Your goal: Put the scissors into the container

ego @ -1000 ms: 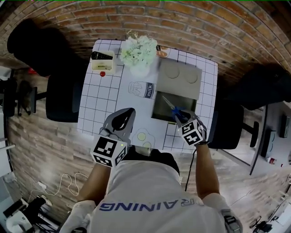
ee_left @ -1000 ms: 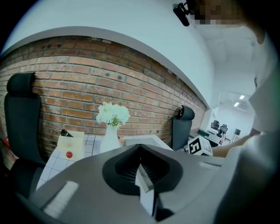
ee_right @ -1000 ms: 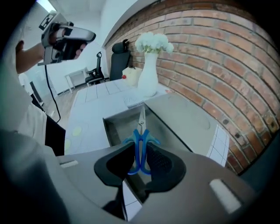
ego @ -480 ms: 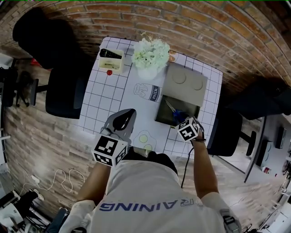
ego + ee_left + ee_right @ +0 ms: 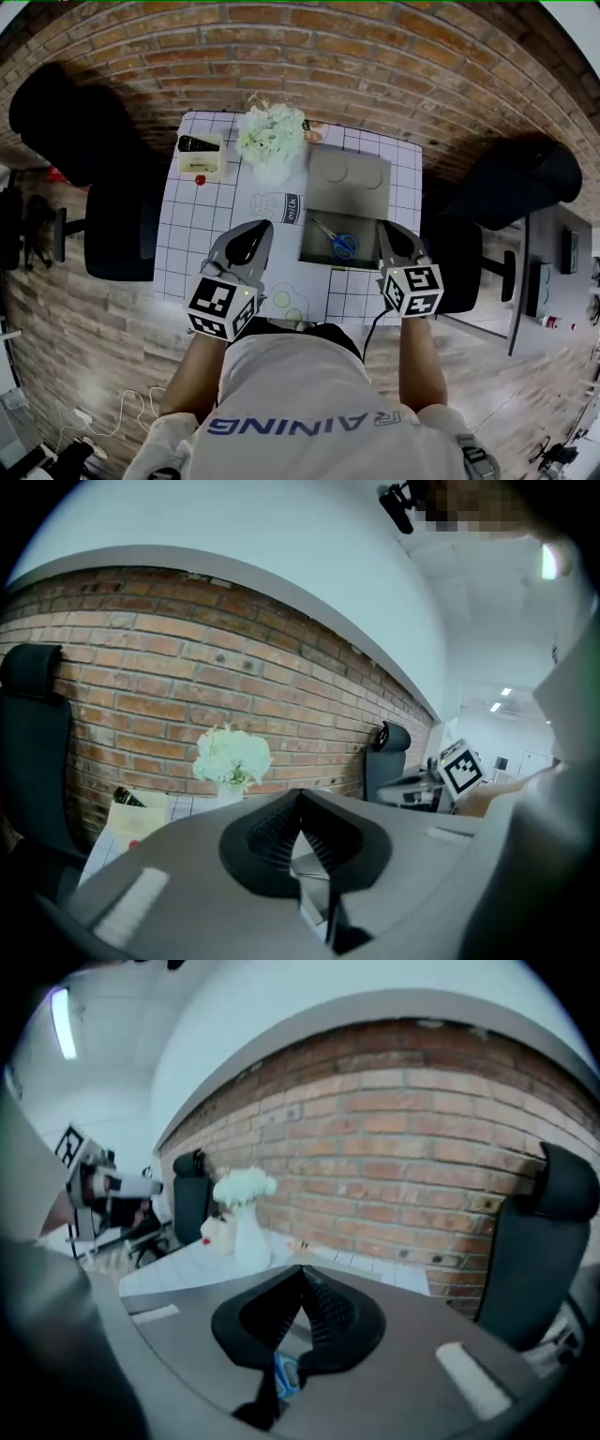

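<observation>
Hovering my left tongs and right tongs, both pressed together and empty, I could clip the container and jolt the scissors inside.

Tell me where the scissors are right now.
In the head view, the scissors lie inside the dark container on the table's right half, just left of the right gripper, with the grey lid beyond.

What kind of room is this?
Probably an office or studio: black padded office chairs stand around a white grid-patterned table, in front of a red brick wall.
</observation>
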### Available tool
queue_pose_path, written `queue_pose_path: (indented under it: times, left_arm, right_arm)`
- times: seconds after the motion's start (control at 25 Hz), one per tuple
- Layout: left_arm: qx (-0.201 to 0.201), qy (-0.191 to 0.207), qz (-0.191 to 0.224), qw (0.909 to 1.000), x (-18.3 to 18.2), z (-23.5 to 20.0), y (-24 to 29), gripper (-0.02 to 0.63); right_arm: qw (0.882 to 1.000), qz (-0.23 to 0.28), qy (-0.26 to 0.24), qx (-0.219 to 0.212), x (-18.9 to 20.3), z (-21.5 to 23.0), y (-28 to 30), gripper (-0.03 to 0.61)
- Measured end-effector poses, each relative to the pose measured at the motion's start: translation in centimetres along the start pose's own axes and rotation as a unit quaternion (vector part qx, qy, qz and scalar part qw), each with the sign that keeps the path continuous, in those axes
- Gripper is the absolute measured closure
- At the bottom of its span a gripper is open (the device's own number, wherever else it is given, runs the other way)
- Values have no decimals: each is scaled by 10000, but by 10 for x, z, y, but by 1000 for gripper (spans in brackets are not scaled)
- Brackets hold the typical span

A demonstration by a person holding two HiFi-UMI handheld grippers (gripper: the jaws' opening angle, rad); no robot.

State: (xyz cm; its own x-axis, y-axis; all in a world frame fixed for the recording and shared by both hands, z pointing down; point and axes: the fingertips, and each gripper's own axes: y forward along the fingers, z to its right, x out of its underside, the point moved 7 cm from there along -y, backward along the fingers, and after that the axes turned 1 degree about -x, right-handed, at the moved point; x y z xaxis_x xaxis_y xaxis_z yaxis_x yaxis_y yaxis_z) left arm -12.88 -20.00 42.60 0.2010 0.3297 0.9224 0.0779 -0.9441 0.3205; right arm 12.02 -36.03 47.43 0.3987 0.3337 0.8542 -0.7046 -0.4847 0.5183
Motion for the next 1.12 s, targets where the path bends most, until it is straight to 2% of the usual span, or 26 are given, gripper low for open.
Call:
queue_pose_path:
  times: [0.08, 0.16, 0.28, 0.36, 0.56, 1.12]
  left_arm:
    - [101, 37, 82, 9999, -7, 5, 4, 615]
    - [287, 25, 200, 9994, -18, 12, 10, 615]
    - [645, 80, 463, 9968, -41, 26, 18, 615]
    - [794, 202, 622, 9947, -55, 35, 19, 615]
    - [1006, 426, 856, 9903, -74, 49, 19, 615]
    - [1018, 526, 667, 9912, -67, 62, 20, 615]
  right_arm:
    - [9963, 709, 469, 137, -25, 7, -29, 566]
    - [9884, 1286, 721, 371, -47, 15, -60, 566]
    - [9749, 1946, 736, 796, -71, 24, -104, 566]
    - [9683, 2183, 701, 988, -81, 25, -128, 568]
    - [9601, 2423, 787, 1152, -90, 18, -161, 565]
    - [9658, 2276, 686, 1039, -83, 20, -161, 563]
